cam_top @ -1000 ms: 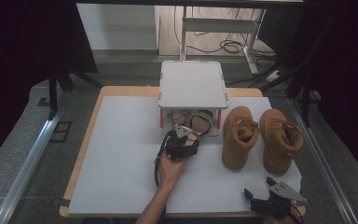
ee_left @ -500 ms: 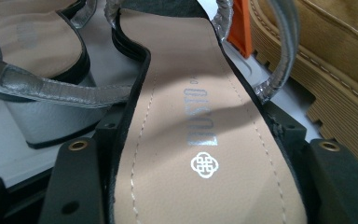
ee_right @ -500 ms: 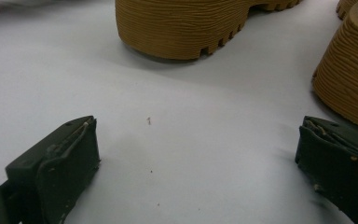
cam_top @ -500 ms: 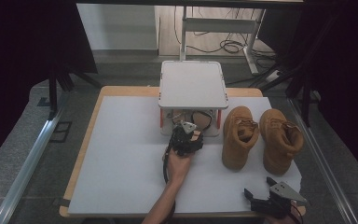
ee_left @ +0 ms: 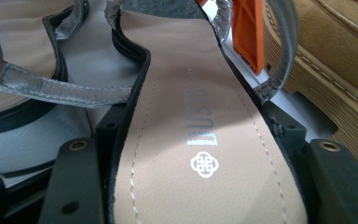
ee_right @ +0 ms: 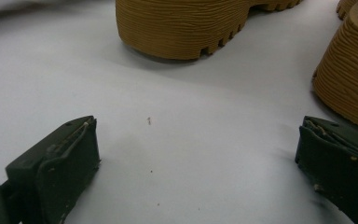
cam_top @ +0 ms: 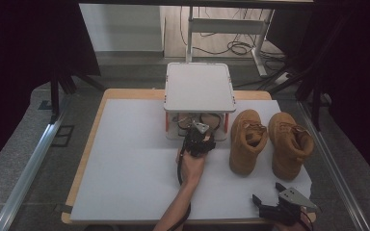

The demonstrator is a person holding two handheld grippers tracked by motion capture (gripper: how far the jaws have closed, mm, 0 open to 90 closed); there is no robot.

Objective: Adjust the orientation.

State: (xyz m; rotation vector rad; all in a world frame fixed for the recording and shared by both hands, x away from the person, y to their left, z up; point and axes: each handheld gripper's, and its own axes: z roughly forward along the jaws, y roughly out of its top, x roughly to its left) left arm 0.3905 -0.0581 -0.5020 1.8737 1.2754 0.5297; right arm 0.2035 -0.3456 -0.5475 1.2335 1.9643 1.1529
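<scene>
Left gripper (cam_top: 198,140) at the near opening of the small white rack (cam_top: 200,86), mid desk (cam_top: 125,168). Its fingers (ee_left: 74,182) sit either side of a sandal's heel (ee_left: 200,154), touching its edges; sandal has tan insole and silver straps and lies under the rack shelf. Right gripper (cam_top: 270,207) rests at near right desk edge, fingers (ee_right: 56,163) spread wide, nothing between. Two tan boots (cam_top: 270,139) stand right of the rack.
</scene>
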